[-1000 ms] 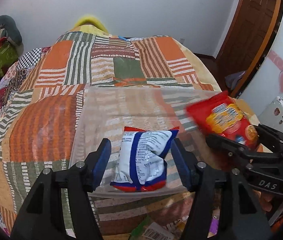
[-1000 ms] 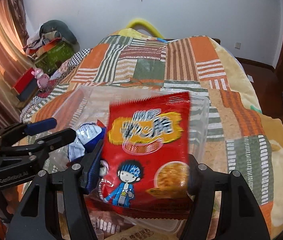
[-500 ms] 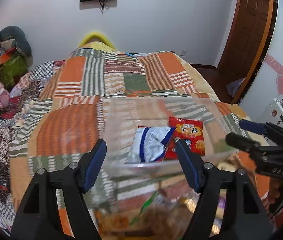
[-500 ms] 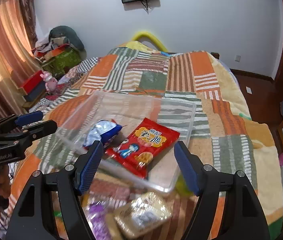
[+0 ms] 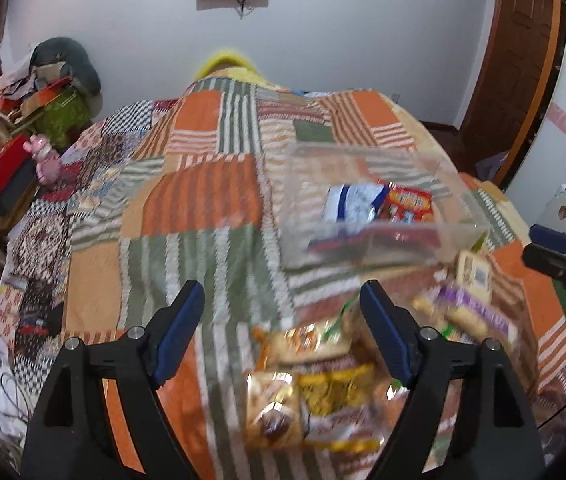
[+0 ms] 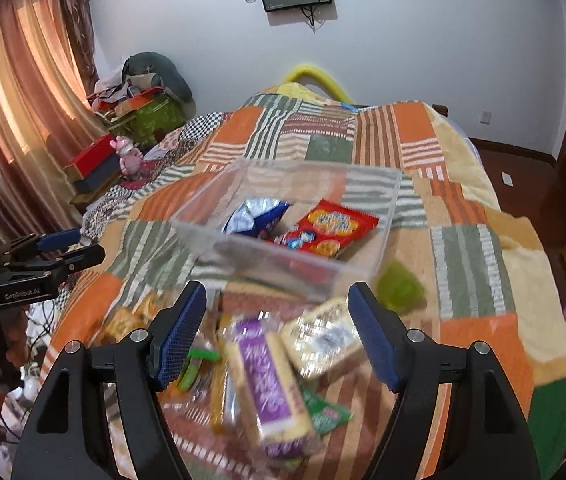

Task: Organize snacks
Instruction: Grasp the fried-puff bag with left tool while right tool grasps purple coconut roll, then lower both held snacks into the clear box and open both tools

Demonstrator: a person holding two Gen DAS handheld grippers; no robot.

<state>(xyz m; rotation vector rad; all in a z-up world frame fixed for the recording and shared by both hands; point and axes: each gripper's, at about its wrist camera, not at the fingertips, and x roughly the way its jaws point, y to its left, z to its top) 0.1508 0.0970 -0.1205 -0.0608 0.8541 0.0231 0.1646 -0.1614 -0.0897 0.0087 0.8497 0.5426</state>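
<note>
Left tongs [image 5: 283, 332]: I see the jaws opening and nothing between them; only quilt and the blurred edge of the snack pile show in the gap.
Loose snacks, my left view: the pile [image 5: 323, 392] lies at about 5 o'clock from the left tongs, half under the right-hand finger, so this hand would have to swing right to reach it.
Bin: the clear bin [image 6: 387, 200] sits on the bed [image 6: 471, 256] at 12 o'clock from the right tongs and about 1 o'clock from the left; in it lie a blue bag [image 6: 255, 216] and, to its right, a red bag [image 6: 327, 228], side by side.
Right tongs [image 6: 277, 332]: jaws parted about halfway and gripping nothing.
Purple pack [image 6: 269, 380]: it lies straight between the right fingers, at 6 o'clock from their tips, long axis running roughly 11 to 5; I judge the right hand nearer and better lined up for it.
Pale pack [image 6: 323, 338]: just to the purple pack's right, touching or overlapping it, I cannot tell which.
Hard to read: the near snacks are smeared by motion; labels are unreadable, and how the packs stack is unclear. A green object [image 6: 399, 290] by the bin's near right corner is too blurred to name.
</note>
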